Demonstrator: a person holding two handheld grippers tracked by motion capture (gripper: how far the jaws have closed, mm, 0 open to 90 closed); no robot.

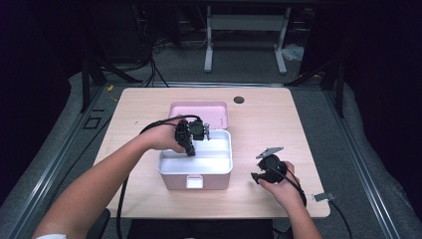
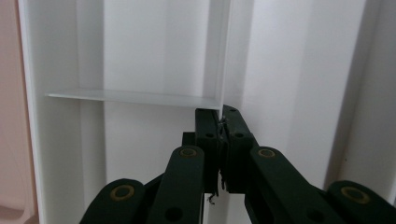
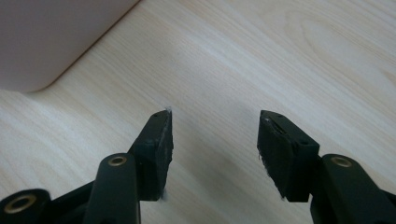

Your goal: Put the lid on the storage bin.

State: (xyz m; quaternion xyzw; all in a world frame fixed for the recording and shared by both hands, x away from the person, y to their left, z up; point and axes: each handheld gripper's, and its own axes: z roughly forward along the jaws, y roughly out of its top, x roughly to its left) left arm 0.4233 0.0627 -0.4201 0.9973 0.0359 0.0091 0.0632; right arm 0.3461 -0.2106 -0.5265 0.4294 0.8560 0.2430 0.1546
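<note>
Two grippers noted. Left gripper (image 2: 221,122) is clamped on the white divider (image 2: 223,56) standing upright inside the box (image 1: 195,172), its long axis running away from the pads. Right gripper (image 3: 215,154) gapes empty over the table (image 3: 280,56), well apart.

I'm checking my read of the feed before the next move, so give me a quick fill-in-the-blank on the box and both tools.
1. The left tool is inside the pink box, its jaws shut on a thin white ____.
2. The right tool hovers over the wooden table with its jaws ____.
3. The box's lid lies ____ the box, on its far side.

Missing words: divider; open; behind
</note>
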